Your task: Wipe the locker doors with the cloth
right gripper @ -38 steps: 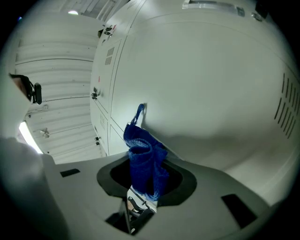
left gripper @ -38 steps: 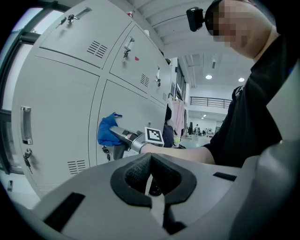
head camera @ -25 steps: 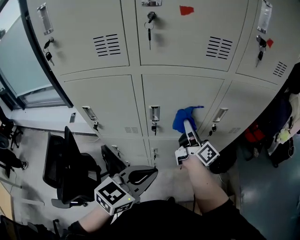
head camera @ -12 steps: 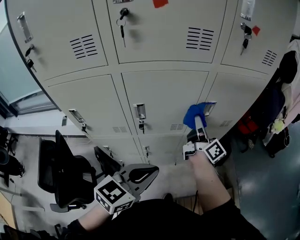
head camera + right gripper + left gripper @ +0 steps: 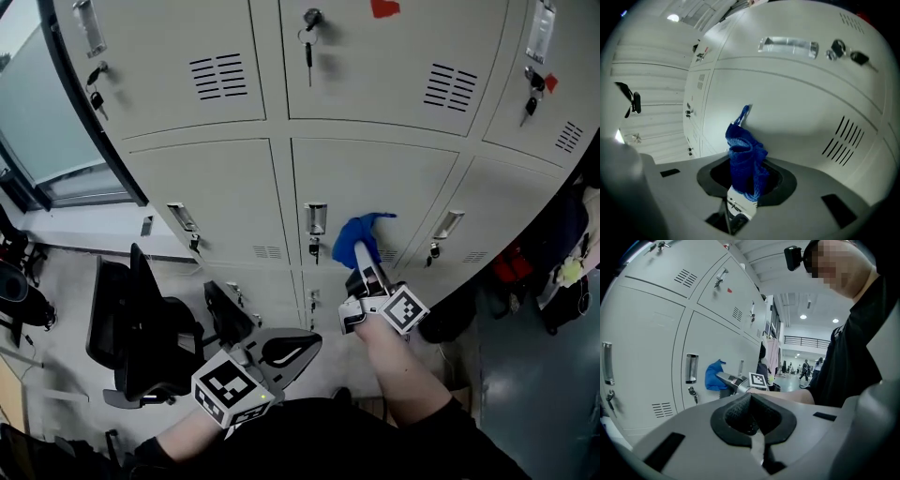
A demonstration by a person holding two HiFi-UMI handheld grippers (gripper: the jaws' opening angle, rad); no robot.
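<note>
Head view: right claw (image 5: 364, 267) pinches the bunched blue cloth (image 5: 354, 240) against the middle locker door (image 5: 394, 183), beside its handle (image 5: 316, 218), ready to wipe. Left claw (image 5: 289, 350) hangs low, closed on nothing, clear of the work.

No legible words, numbers or brands. White tag (image 5: 739, 205) at base of cloth (image 5: 745, 154): faint print, too small to read. Red sticker (image 5: 384, 8) on locker door (image 5: 375, 75) above cloth: blank. Marker cubes on left gripper (image 5: 298, 345) and right gripper (image 5: 361, 255): square patterns only.
</note>
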